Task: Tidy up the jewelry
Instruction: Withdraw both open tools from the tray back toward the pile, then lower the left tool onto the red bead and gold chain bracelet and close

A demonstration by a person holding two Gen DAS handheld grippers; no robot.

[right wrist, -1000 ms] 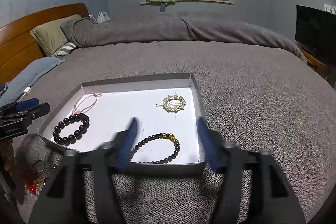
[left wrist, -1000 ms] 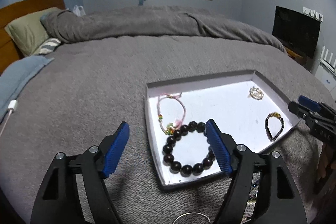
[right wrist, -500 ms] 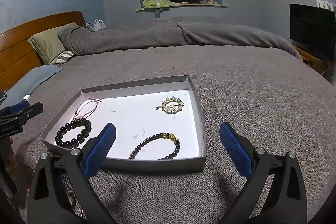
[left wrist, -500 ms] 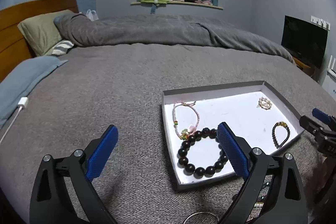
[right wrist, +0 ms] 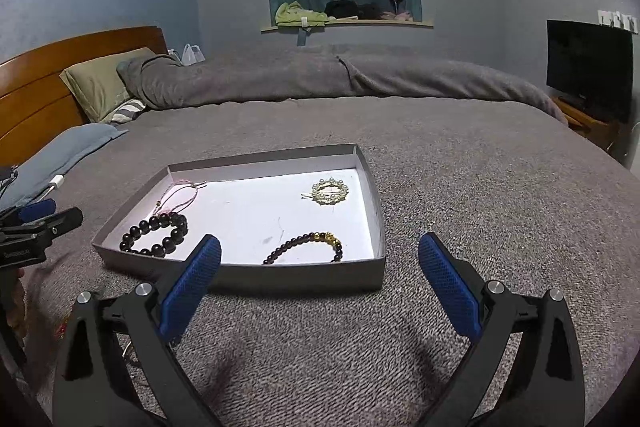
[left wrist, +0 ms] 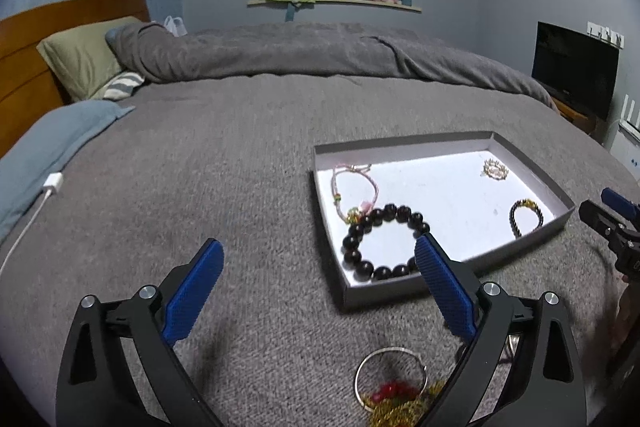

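A shallow grey tray (left wrist: pixel 400 141) with a white floor lies on the grey bedspread. In it are a big dark bead bracelet (left wrist: pixel 390 209), a pink cord bracelet (left wrist: pixel 374 183), a pearl hair clip (left wrist: pixel 495 169) and a thin dark bracelet with gold beads (left wrist: pixel 528 205). My left gripper (left wrist: pixel 319 242) hovers open and empty near the tray's left front corner. A silver bangle (left wrist: pixel 390 351) with red and gold pieces lies just below it. My right gripper (right wrist: pixel 319 238) is open and empty before the tray's front wall (right wrist: pixel 300 277), the thin bracelet (right wrist: pixel 304 239) just beyond.
A white charger with cable (left wrist: pixel 54 183) lies on a blue-grey cloth (left wrist: pixel 48 143) at the left. A rolled duvet (left wrist: pixel 320 55) and green pillow (left wrist: pixel 80 59) sit at the far end of the bed. A dark TV (left wrist: pixel 574 71) stands to the right.
Both grippers' jaws have spread wider and both have drawn back from the tray. The left one's right finger no longer hangs over the big dark bracelet.
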